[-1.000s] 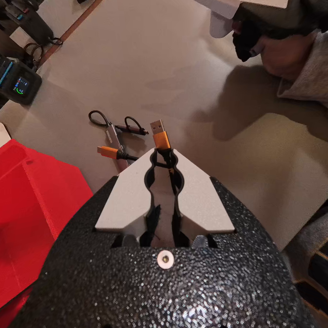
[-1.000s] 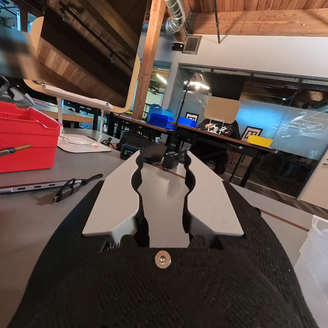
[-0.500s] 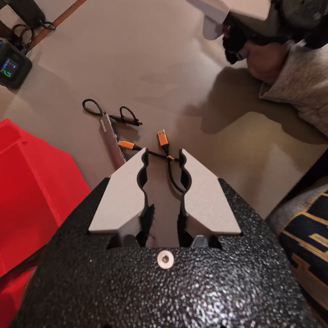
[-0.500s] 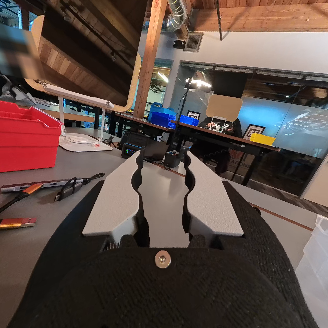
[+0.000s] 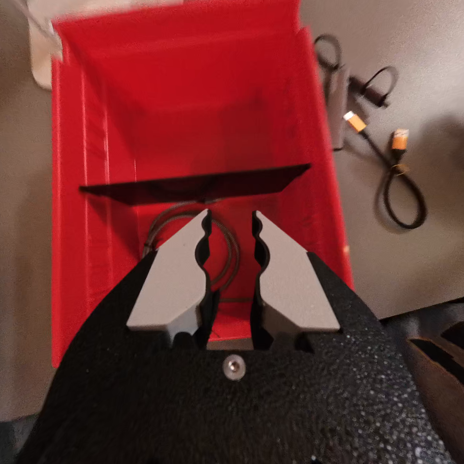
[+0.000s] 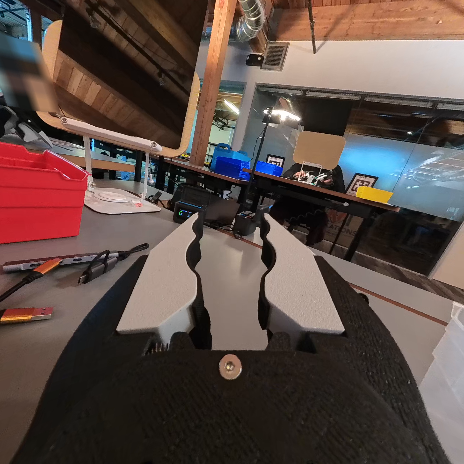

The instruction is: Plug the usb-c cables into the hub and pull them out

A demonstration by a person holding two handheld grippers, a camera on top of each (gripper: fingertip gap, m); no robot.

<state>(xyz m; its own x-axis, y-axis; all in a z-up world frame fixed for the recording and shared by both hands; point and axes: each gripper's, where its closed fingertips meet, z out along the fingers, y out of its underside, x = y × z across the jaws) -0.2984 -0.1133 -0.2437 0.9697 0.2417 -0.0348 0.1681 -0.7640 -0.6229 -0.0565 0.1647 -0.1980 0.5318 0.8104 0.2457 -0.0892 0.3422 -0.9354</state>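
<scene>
While held over the red bin (image 5: 190,105), the left hand-held gripper (image 5: 231,213) is seen parted and bare, a braided cable (image 5: 233,241) coiled beneath, right hand-held gripper (image 6: 229,218) likewise agape above the table (image 6: 113,233), orange-tipped cable (image 5: 399,175) and hub (image 5: 339,105) laid beside the bin.

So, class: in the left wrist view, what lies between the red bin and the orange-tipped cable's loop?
The grey hub, against the red bin; beyond it, bare table up to the loop.

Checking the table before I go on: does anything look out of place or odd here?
Nothing damaged. The orange-tipped cable lies loose on the table beside the hub, neither end plugged in. A braided cable sits coiled in the red bin.
</scene>
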